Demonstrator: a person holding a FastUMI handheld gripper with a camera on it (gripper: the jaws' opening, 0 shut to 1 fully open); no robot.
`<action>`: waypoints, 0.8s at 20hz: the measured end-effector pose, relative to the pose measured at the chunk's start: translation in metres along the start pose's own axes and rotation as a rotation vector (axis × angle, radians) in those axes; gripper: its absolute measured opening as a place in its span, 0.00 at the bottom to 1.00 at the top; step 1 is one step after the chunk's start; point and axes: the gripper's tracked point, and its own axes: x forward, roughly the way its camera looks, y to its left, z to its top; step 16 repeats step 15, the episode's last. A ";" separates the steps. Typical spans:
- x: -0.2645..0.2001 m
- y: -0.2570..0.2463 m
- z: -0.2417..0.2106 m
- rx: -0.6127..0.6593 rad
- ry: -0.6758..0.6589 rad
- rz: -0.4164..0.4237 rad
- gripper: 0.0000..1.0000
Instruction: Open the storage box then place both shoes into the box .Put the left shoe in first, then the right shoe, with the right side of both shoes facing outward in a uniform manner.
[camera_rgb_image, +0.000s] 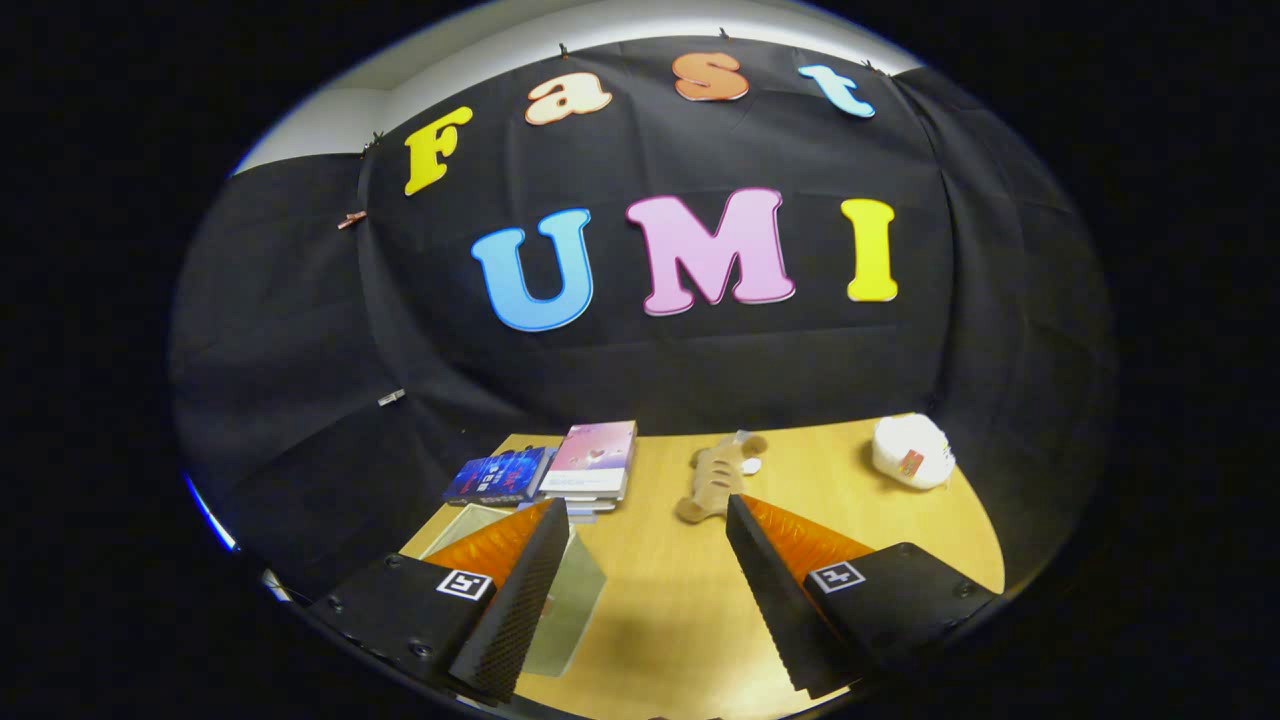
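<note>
While the gripper (648, 520) hangs above the wooden table (660, 620) with its two black fingers spread wide and nothing between them, the one container in sight is a clear storage box (570, 600), which sits partly hidden under the left finger (515, 600); what lies inside it cannot be made out. Beyond that finger, against the black cloth wall, are two stacks of books: a dark blue one (500, 477) and, just beside it, one with a pink cover on top (592, 460). Just ahead of the right finger (770, 590) lies one tan shoe (716, 478), sole toward the camera. Well apart from it, near the table's far right corner, rests one white bundle (910, 452), possibly a second shoe, too blurred to tell.
</note>
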 end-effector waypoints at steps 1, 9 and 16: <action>-0.006 -0.016 0.006 -0.016 -0.031 -0.011 0.98; -0.033 -0.112 0.003 -0.054 -0.125 -0.043 0.98; -0.023 -0.127 -0.027 -0.094 -0.044 -0.007 0.98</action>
